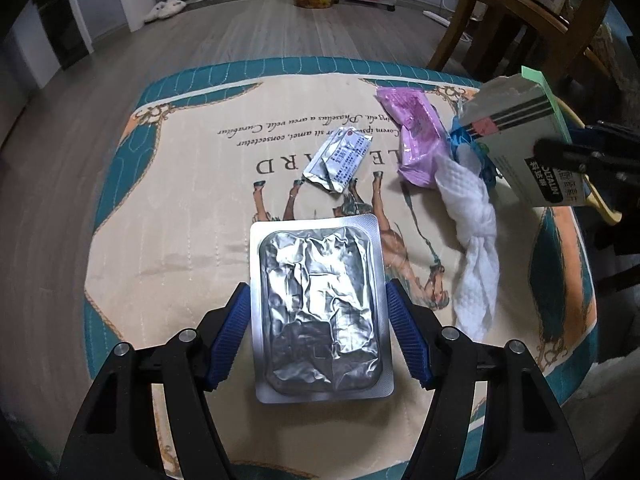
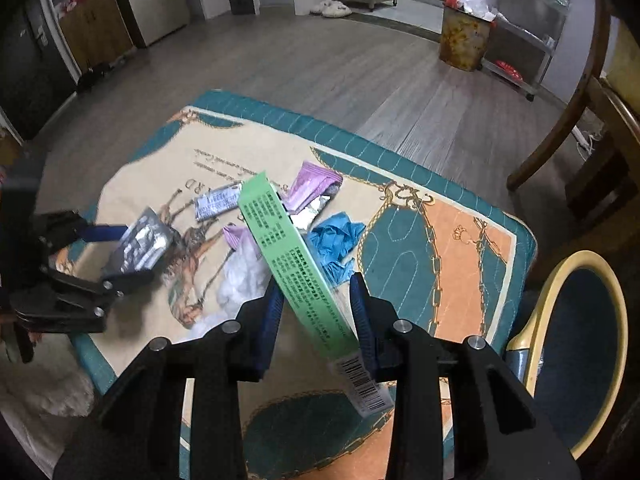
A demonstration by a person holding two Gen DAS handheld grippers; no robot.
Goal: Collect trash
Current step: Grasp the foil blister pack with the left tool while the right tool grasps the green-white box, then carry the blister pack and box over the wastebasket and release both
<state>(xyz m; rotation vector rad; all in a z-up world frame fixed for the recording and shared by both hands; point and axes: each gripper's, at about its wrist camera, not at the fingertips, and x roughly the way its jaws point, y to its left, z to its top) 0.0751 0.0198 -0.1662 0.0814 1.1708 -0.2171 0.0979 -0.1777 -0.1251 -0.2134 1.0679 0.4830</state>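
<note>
Crinkled silver foil fills a flat, round-cornered blister tray (image 1: 320, 312), clamped by its long edges between the ribbed blue pads of the left gripper (image 1: 318, 330), long axis pointing away from the camera over the quilted cloth (image 1: 180, 240). Jaws of the right gripper (image 2: 316, 316) pinch a slim green carton (image 2: 292, 256), tilted diagonally, its barcoded end partly hidden. Motion blur smears a knotted white tissue (image 1: 472, 240).

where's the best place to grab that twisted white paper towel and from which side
Probably at the knot in the middle of the white paper towel, coming straight down from above. It lies flat on the mat, stretched lengthwise, so the knot is its thickest, firmest part; set the gripper fingers across its narrow width.
</note>
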